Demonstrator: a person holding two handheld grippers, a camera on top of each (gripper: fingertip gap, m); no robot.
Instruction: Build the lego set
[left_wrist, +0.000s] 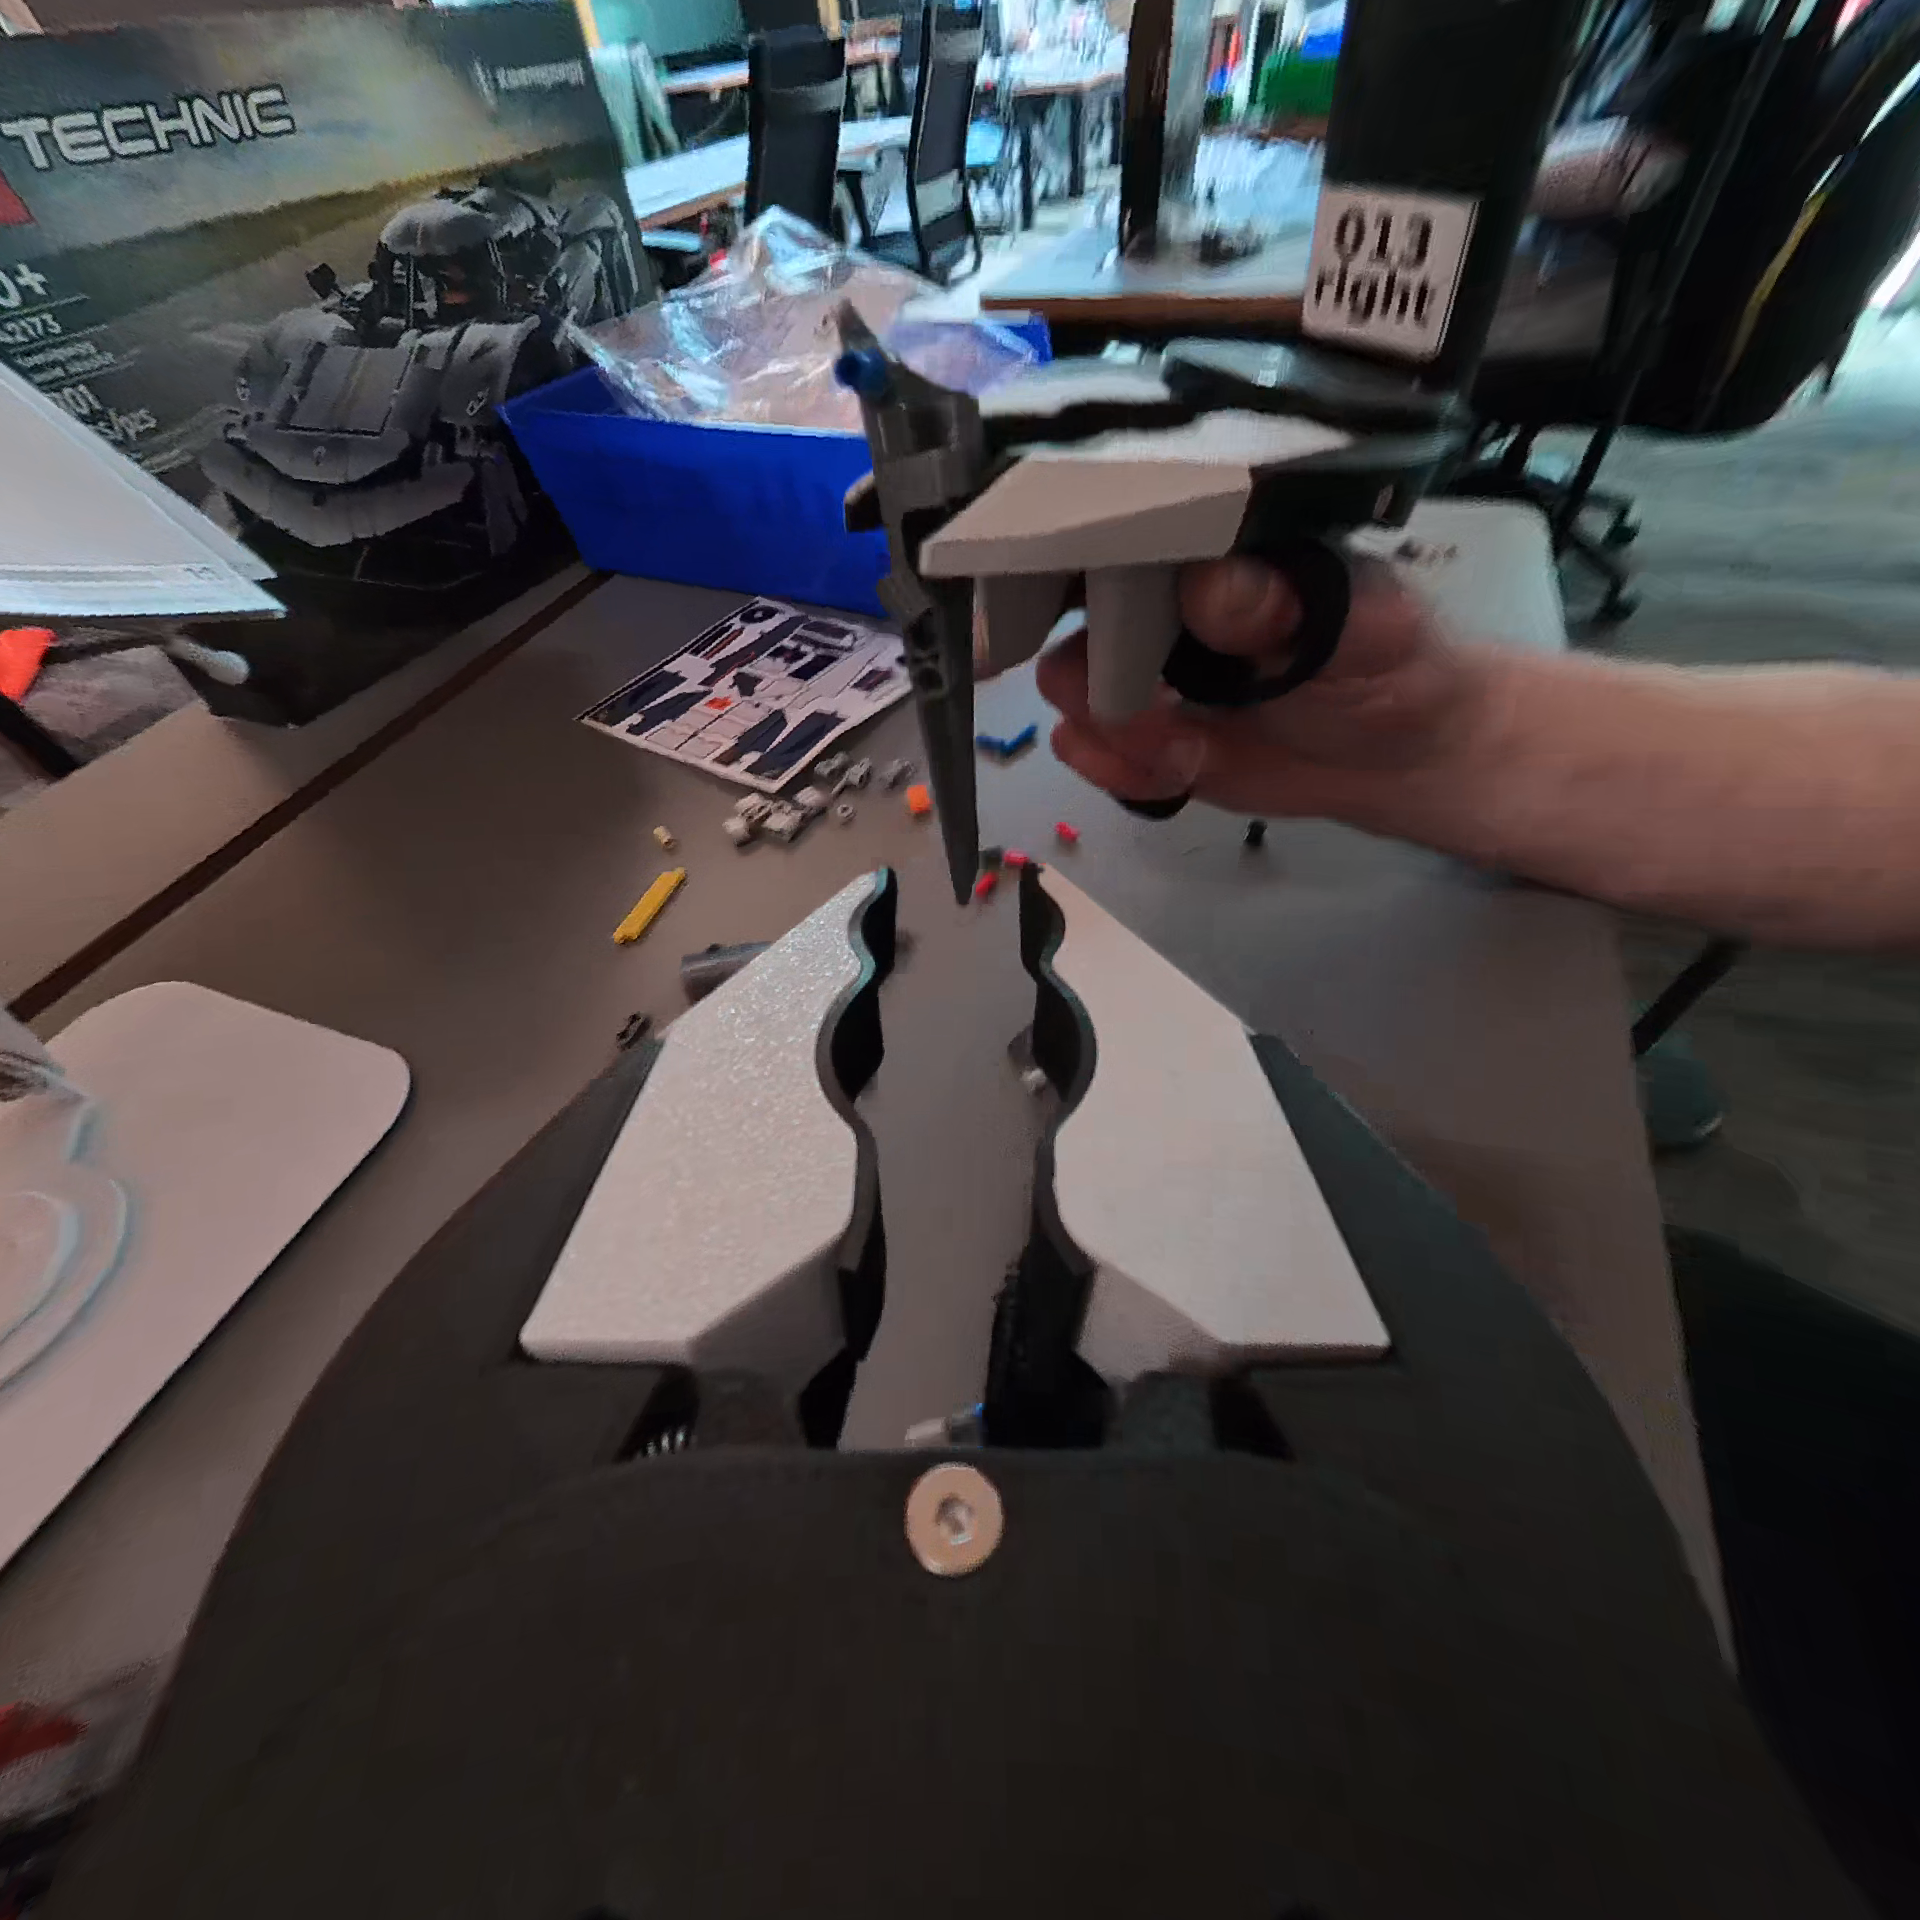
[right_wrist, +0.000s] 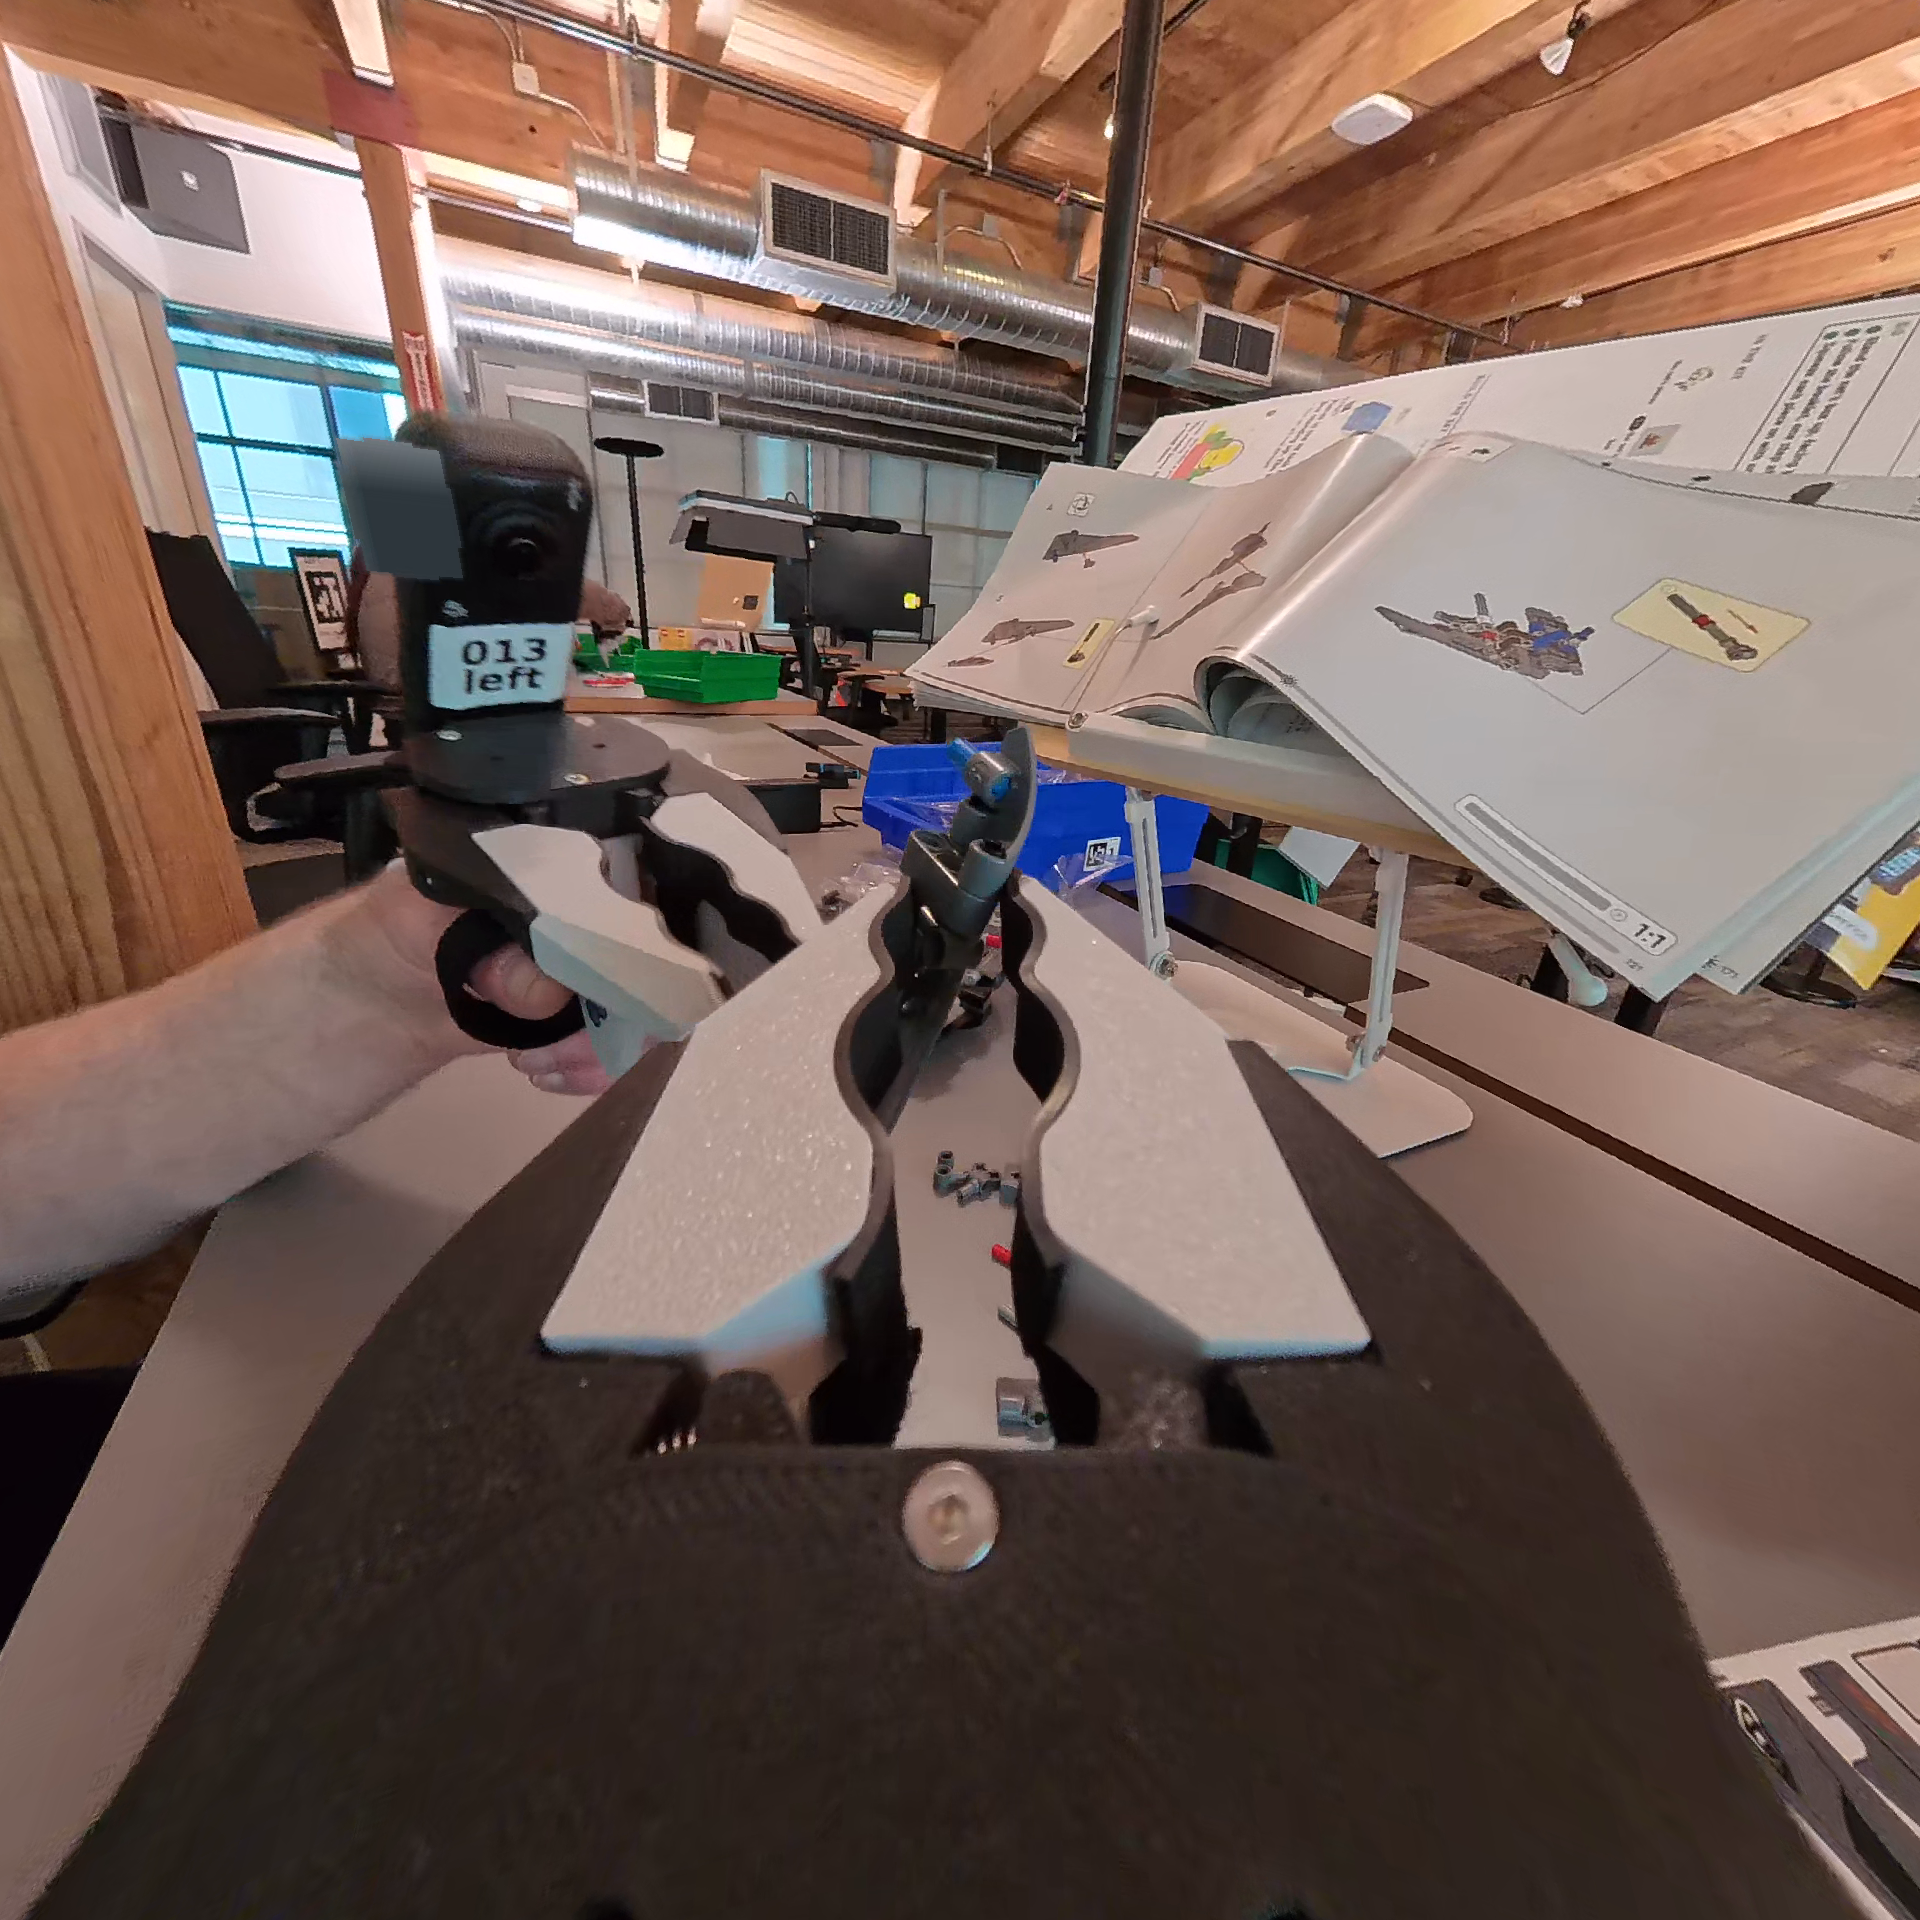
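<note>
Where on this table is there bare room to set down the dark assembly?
Bare table lies between the white stand base and the yellow beam. Crowded: loose pieces below the sticker sheet.

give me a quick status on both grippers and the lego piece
Right gripper shut on dark grey lego assembly, held upright above table. Left gripper open, empty, just below its tip. Loose pieces scattered beneath.
</note>
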